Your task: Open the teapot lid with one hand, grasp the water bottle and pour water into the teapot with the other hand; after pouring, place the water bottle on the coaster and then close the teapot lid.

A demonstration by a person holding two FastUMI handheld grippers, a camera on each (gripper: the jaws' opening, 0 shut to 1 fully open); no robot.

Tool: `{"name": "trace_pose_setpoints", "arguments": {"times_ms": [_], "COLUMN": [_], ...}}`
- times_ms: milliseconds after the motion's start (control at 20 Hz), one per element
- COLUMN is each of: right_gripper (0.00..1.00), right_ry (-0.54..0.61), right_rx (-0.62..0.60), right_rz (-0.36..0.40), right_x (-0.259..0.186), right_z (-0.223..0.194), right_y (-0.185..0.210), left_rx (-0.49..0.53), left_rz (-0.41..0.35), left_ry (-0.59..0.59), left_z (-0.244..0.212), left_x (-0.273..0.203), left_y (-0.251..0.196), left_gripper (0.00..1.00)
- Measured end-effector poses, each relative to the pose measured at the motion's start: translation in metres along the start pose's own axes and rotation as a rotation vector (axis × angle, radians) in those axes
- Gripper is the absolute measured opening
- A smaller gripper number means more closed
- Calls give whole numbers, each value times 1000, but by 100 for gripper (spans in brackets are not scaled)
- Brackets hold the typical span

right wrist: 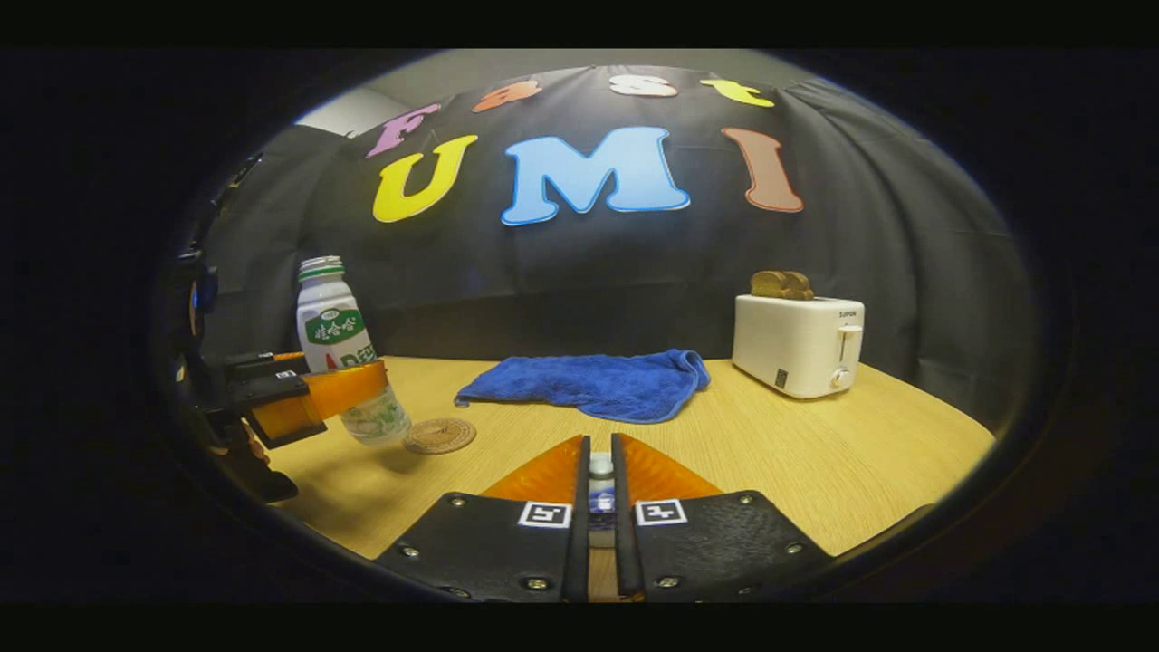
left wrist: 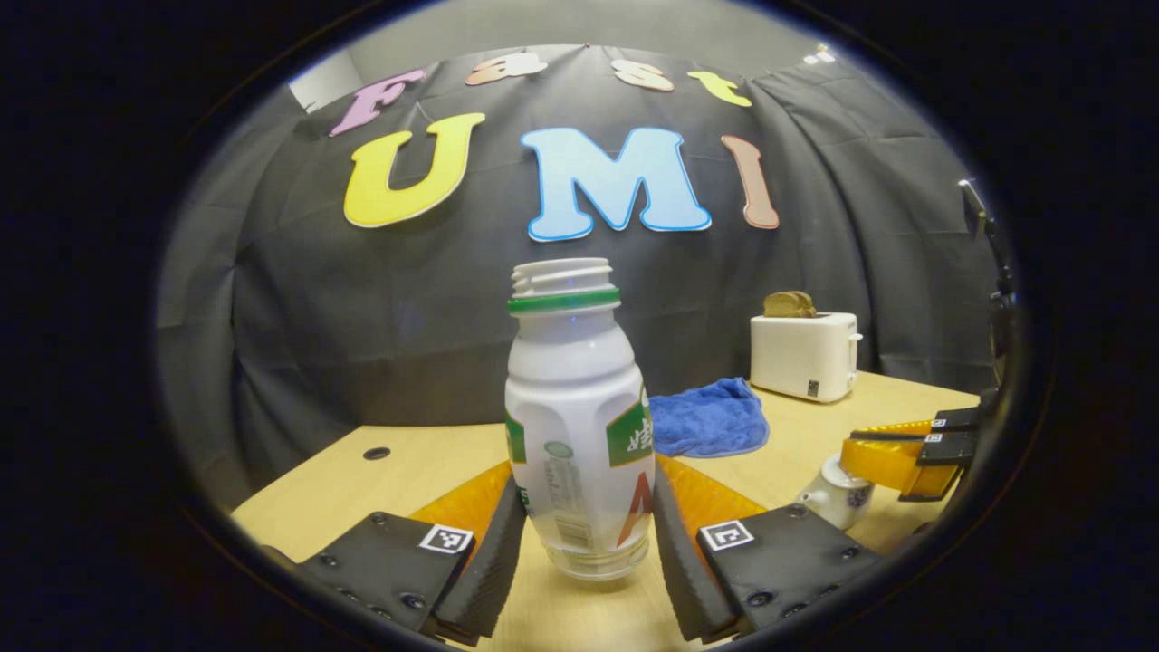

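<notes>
A white water bottle (left wrist: 579,426) with a green neck ring and no cap stands between my left gripper's (left wrist: 589,507) fingers, which press on both its sides. In the right gripper view the bottle (right wrist: 330,326) leans slightly, its base just left of the round wooden coaster (right wrist: 439,436) and seemingly a little off the table. My right gripper (right wrist: 600,450) is shut on the small white knob of the teapot lid (right wrist: 600,467). The white teapot (left wrist: 835,493) sits just under the right gripper (left wrist: 892,462) in the left gripper view; whether the lid is off the pot I cannot tell.
A blue cloth (right wrist: 593,382) lies crumpled at the back middle of the wooden table (right wrist: 815,462). A white toaster (right wrist: 799,344) with bread slices in it stands at the back right. A small round hole (left wrist: 377,453) marks the tabletop's far left.
</notes>
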State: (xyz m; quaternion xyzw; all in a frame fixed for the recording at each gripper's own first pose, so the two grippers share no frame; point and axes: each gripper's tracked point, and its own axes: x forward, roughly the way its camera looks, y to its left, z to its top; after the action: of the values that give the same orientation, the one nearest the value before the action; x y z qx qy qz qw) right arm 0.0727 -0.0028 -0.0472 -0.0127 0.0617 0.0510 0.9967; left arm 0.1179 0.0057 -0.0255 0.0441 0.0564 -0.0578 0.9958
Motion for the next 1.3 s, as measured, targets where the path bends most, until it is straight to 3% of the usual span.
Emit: {"name": "trace_pose_setpoints", "arguments": {"times_ms": [50, 100, 150, 200, 300, 350, 500, 550, 700, 1000, 1200, 1300], "right_gripper": [34, 15, 40, 40, 58, 84, 84, 87, 86, 86, 86, 86], "right_ry": [1, -5, -15, -34, -68, -89, -154, -176, -209, -205, -206, -199], "right_rx": [-2, -6, -11, -7, -2, -1, 10, 14, 32, 74, 84, 87], "right_rz": [1, -13, -29, -18, -23, -32, -66, -74, -96, -110, -126, -128], "right_x": [0, -1, -2, -7, -14, -12, -21, -25, -30, -31, -32, -30], "right_z": [1, 2, 5, 10, 21, 21, 36, 41, 49, 48, 48, 46], "right_y": [0, -2, -6, -6, -6, -9, -18, -20, -28, -37, -43, -44], "left_rx": [-6, -13, -18, -19, -23, -30, -87, -111, -144, -107, -67, -51], "left_rz": [-2, -3, -4, -5, -15, -25, -64, -71, -75, -72, -69, -68], "left_ry": [3, 6, 8, 8, 8, 8, 28, 38, 74, 113, 129, 134], "left_z": [-2, -3, -4, -4, -3, -4, -7, -10, -22, -34, -41, -41], "left_x": [2, 3, 5, 7, 12, 15, 32, 37, 54, 86, 95, 95], "left_y": [0, 1, 2, 4, 7, 8, 10, 12, 18, 16, 10, 9], "left_gripper": [82, 79, 77, 75, 75, 77, 83, 77, 77, 72, 83, 80]}}
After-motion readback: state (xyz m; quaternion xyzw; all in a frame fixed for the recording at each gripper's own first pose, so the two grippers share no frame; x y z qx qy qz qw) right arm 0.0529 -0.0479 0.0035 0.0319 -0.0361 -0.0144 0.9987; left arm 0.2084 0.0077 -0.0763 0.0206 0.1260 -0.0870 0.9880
